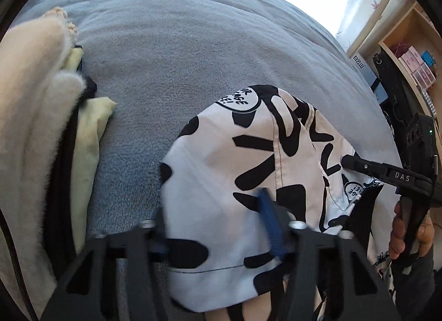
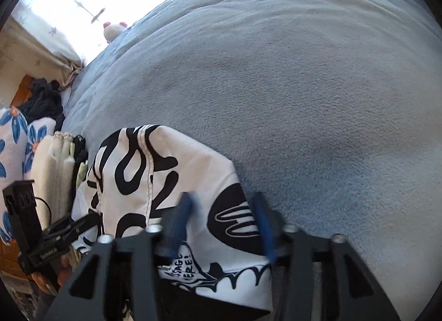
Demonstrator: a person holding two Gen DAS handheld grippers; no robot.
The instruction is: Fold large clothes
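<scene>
A white garment with bold black graffiti print [image 1: 234, 155] [image 2: 132, 171] lies bunched on a blue-grey blanket [image 1: 165, 58] [image 2: 304, 100]. My left gripper [image 1: 215, 218] points down at its near edge. The blue fingertips are blurred and stand apart, with cloth lying slack between them. The cloth's edge hides the left fingertip. My right gripper [image 2: 222, 221] straddles the garment's other near corner, and the print lies flat and unpinched between its blurred blue pads. In the left wrist view a hand [image 1: 408, 227] holds the right gripper, whose fingers [image 1: 386, 174] reach onto the cloth.
A pile of cream fuzzy clothes [image 1: 30, 116] [image 2: 55, 171] and a pale green cloth [image 1: 91, 127] sit at the blanket's left. A floral pillow [image 2: 13, 138] and dark clothes [image 2: 44, 100] lie beyond. A shelf with boxes [image 1: 414, 58] stands right. A plush toy [image 2: 113, 29] sits at the far edge.
</scene>
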